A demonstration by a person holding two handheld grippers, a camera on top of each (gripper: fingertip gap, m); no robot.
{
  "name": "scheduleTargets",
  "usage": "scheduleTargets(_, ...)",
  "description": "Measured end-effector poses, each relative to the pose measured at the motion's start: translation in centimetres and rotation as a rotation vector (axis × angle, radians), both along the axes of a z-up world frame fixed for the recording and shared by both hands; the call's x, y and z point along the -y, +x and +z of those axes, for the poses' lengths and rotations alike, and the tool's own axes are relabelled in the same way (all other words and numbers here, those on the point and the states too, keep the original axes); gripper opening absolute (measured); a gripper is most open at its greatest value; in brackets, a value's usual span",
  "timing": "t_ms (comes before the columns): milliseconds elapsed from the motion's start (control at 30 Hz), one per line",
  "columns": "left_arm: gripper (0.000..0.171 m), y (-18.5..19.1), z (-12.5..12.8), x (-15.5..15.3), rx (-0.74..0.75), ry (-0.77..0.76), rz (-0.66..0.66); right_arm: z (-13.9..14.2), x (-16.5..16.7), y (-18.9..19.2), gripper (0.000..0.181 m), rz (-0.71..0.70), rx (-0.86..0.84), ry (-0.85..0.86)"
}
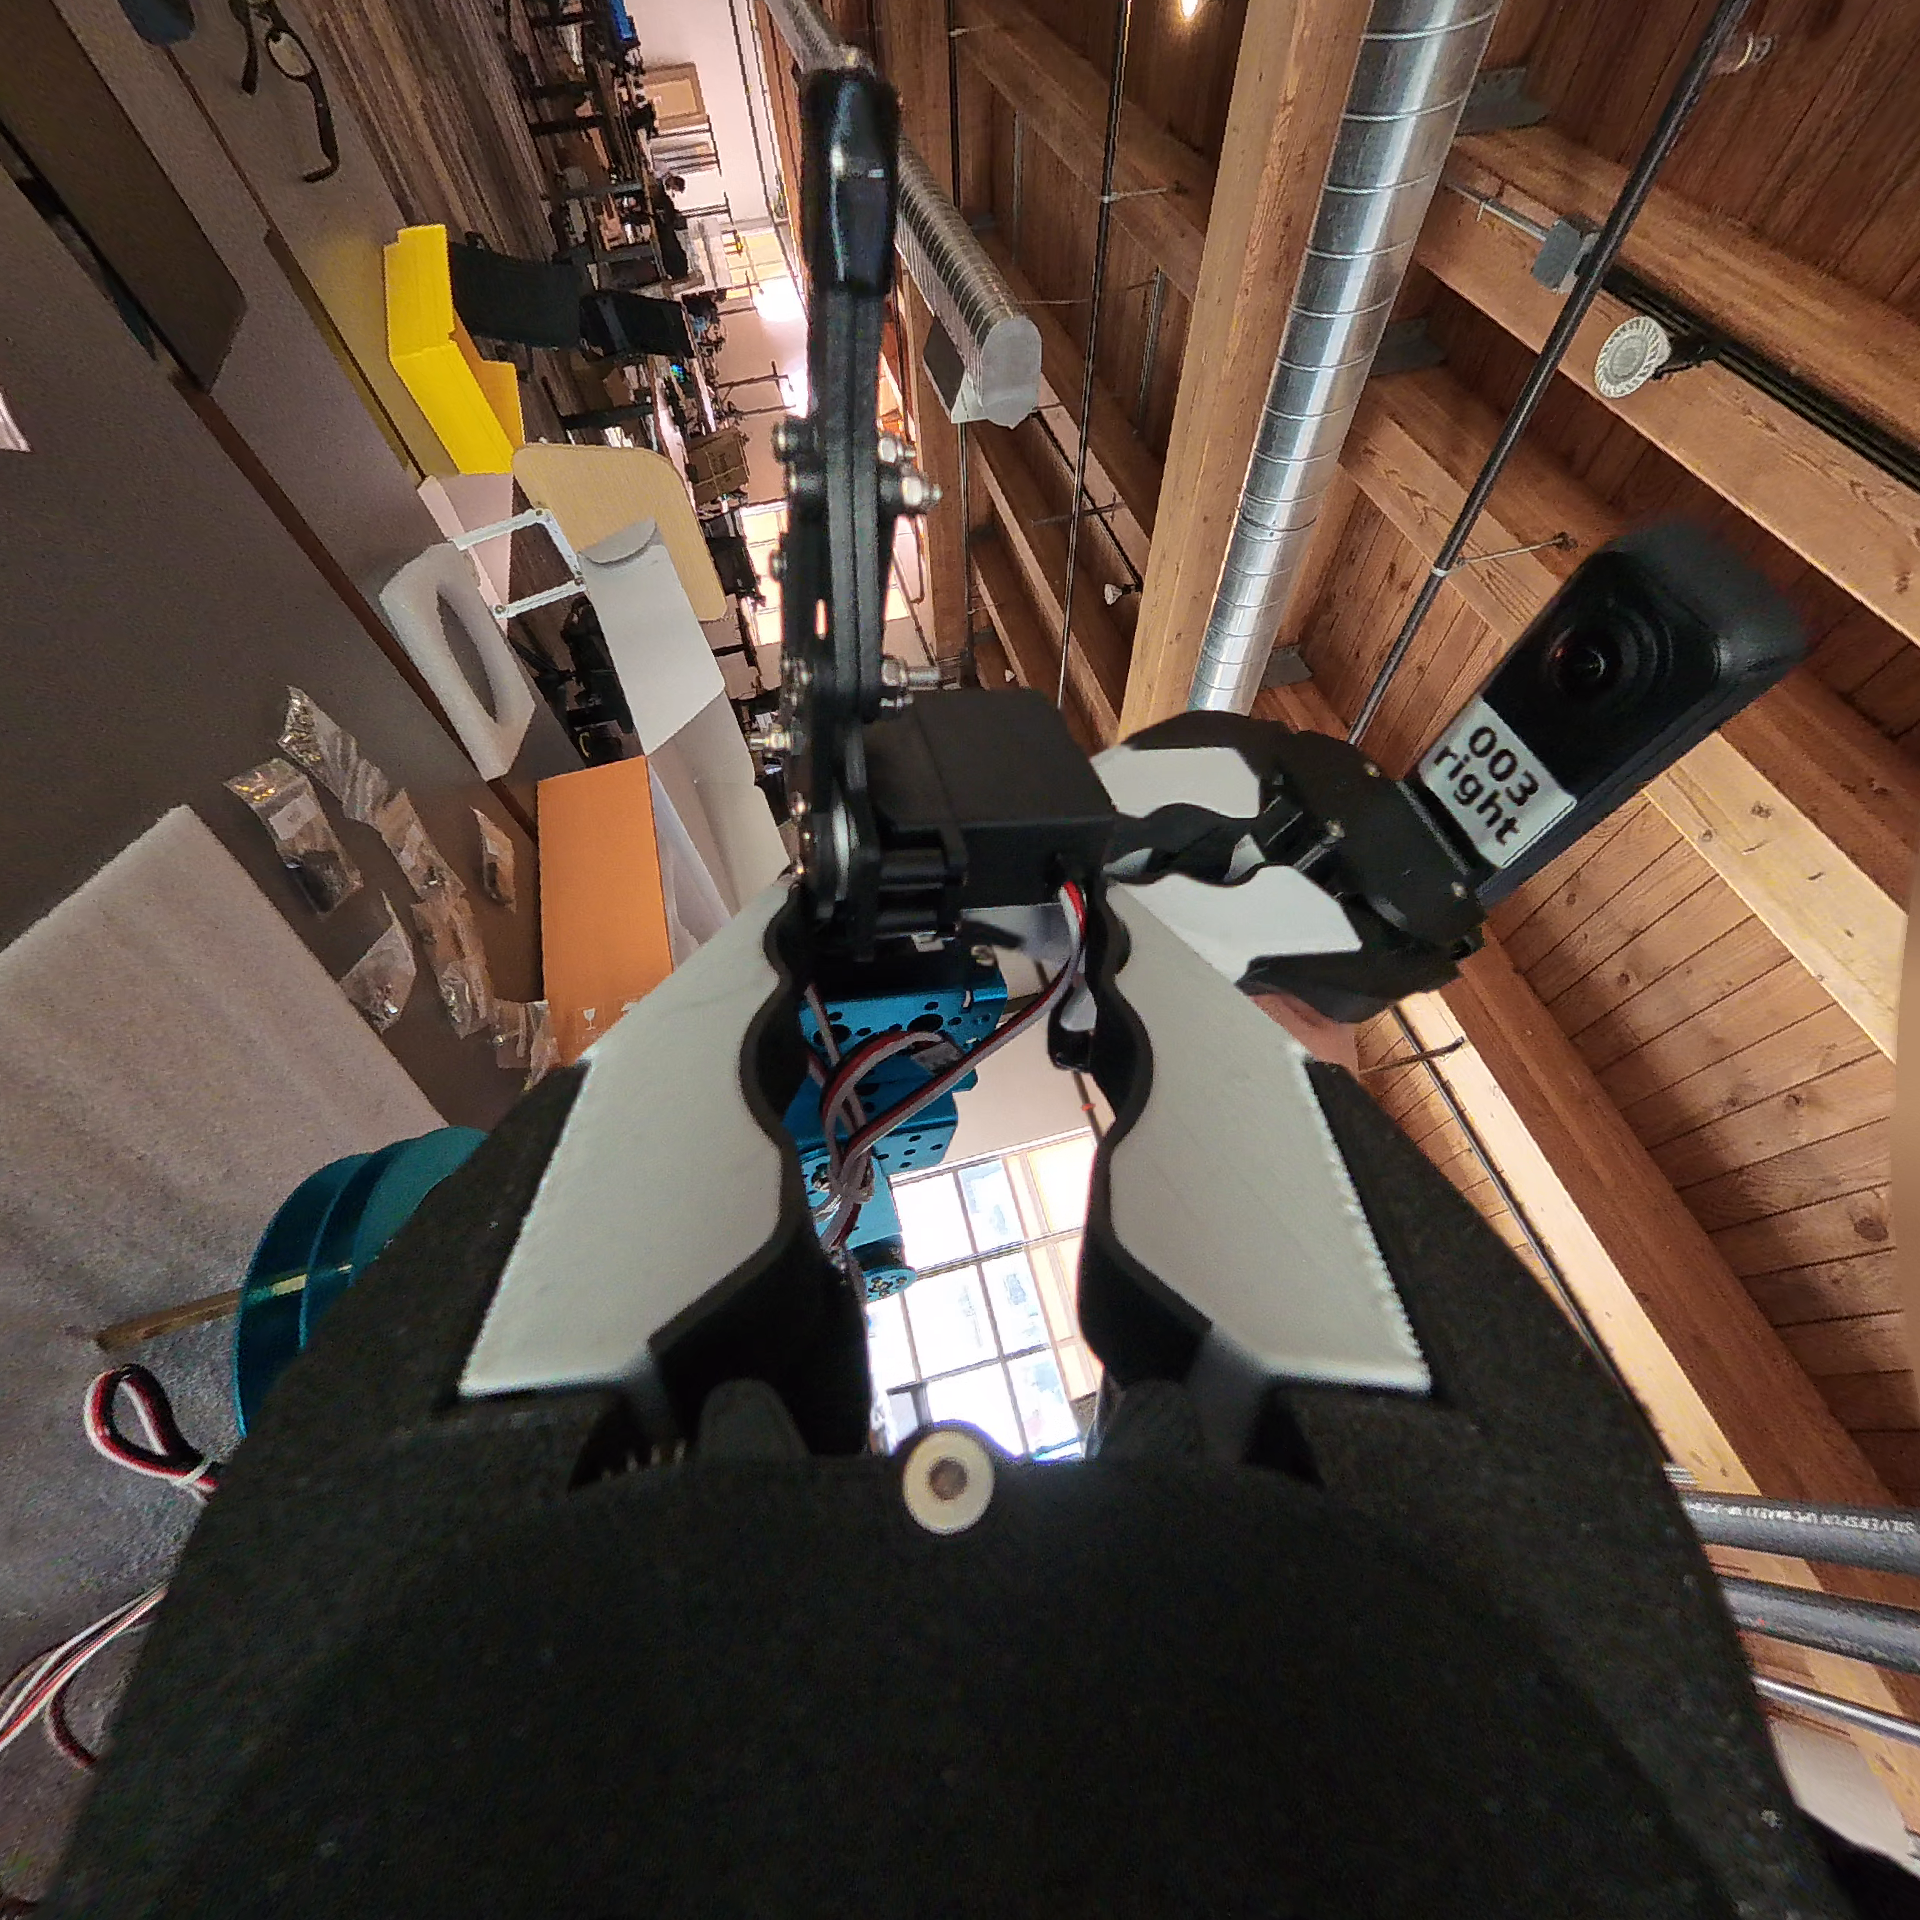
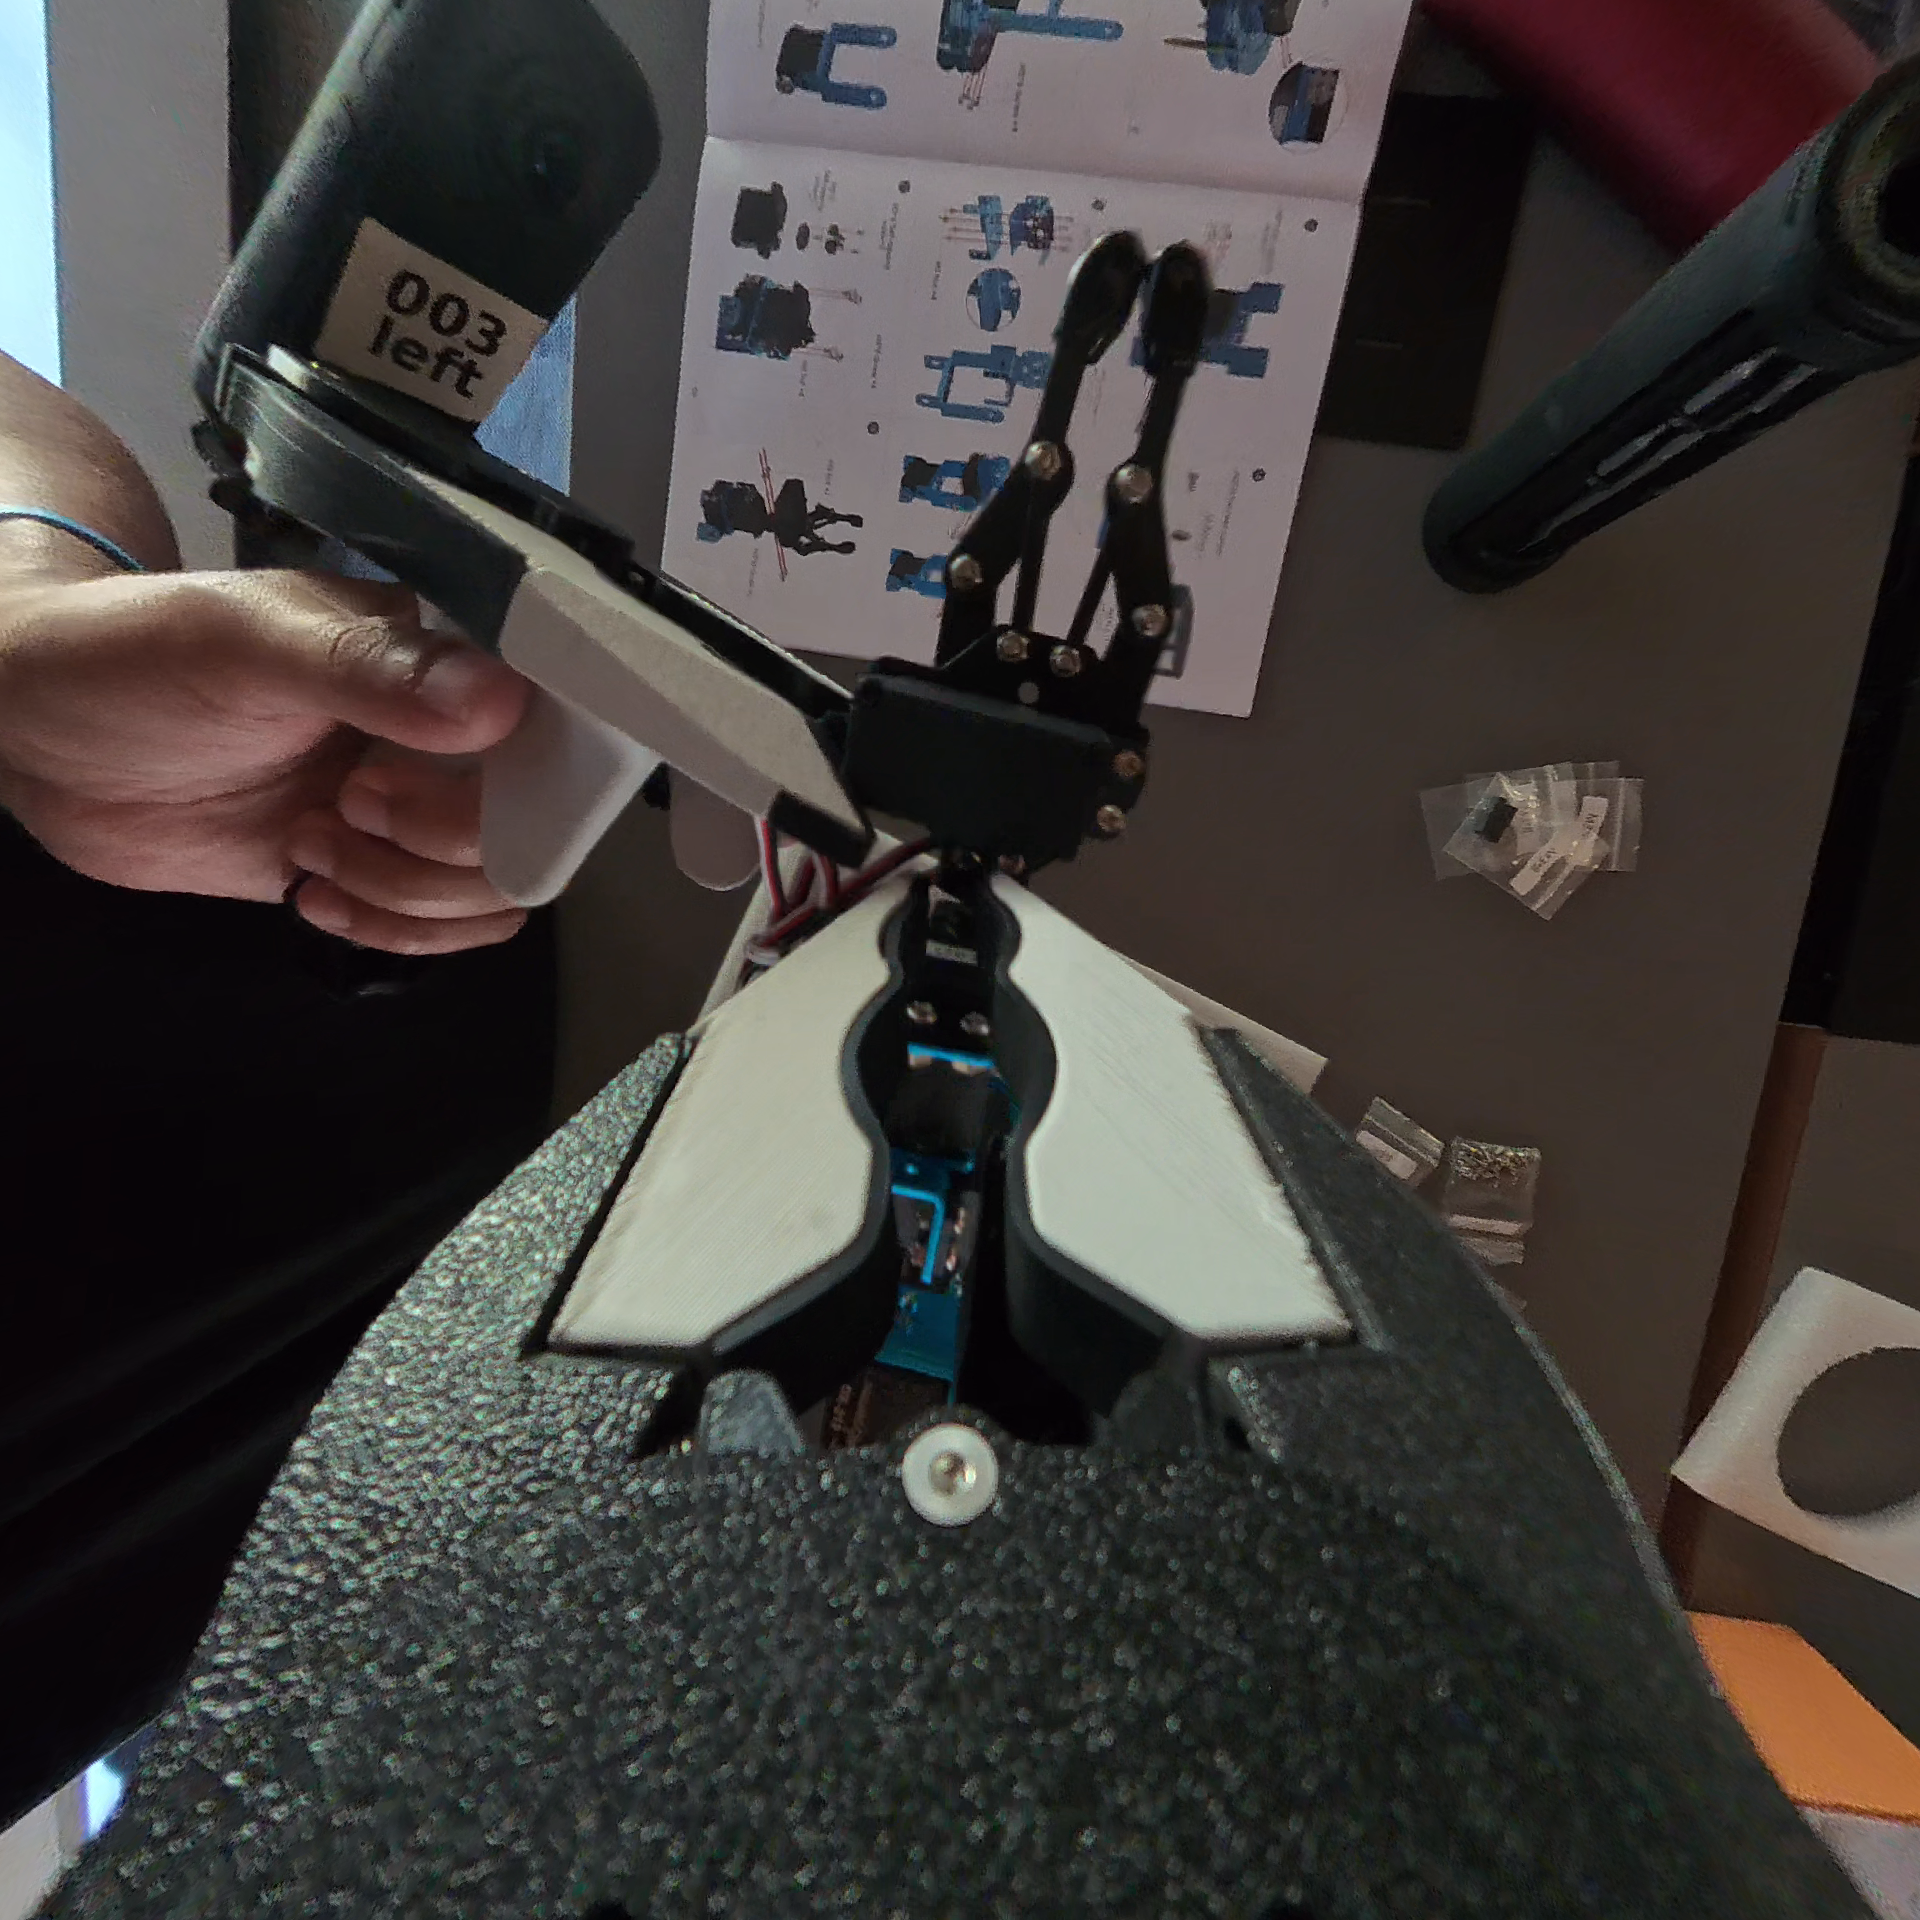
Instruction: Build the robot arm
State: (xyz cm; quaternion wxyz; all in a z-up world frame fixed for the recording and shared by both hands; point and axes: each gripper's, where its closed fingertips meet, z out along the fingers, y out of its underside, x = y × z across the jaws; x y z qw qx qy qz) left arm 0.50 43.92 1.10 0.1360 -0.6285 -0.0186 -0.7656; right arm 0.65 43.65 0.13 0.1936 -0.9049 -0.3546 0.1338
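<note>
A small robot arm kit, with blue metal brackets [image 1: 904, 1101], a black servo [image 1: 987, 800] and a black claw [image 1: 842, 416], is held up between both grippers. My left gripper [image 1: 940, 914] is shut on its blue and black bracket section just under the servo, with red, white and black wires [image 1: 862, 1122] running between the jaws. My right gripper [image 2: 951, 914] is shut on the narrow black stem below the servo [image 2: 987, 758]; the closed claw [image 2: 1132, 281] points away. The right gripper shows beside the servo in the left wrist view [image 1: 1132, 842]. The left gripper [image 2: 831, 800], held by a hand [image 2: 260, 748], meets the servo's left side.
An open instruction booklet [image 2: 1018, 312] lies on the grey table [image 2: 1455, 644] behind the claw. Small bags of screws [image 2: 1538, 831] lie at the right, more at the left [image 1: 312, 821]. A blue round base [image 1: 312, 1278], an orange box [image 1: 603, 904], white foam [image 1: 156, 1039] and a black handle [image 2: 1662, 364] are nearby. Only a small space, under 4 cm, lies between the two pairs of fingers.
</note>
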Motion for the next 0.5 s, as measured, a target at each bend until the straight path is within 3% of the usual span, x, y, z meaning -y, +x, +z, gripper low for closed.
scheduleTargets(167,0.052,0.0,0.0,0.1,-0.001,0.002,-0.004,1.7,0.2,0.8,0.009,-0.015,-0.063,0.026)
scheduleTargets(300,0.052,0.0,0.1,0.1,-0.002,0.004,-0.004,1.0,0.6,-0.1,0.01,0.062,-0.031,0.06)
scheduleTargets(500,0.052,0.1,0.1,0.1,-0.003,0.002,-0.004,-0.6,0.7,-0.8,0.028,0.097,0.028,0.044)
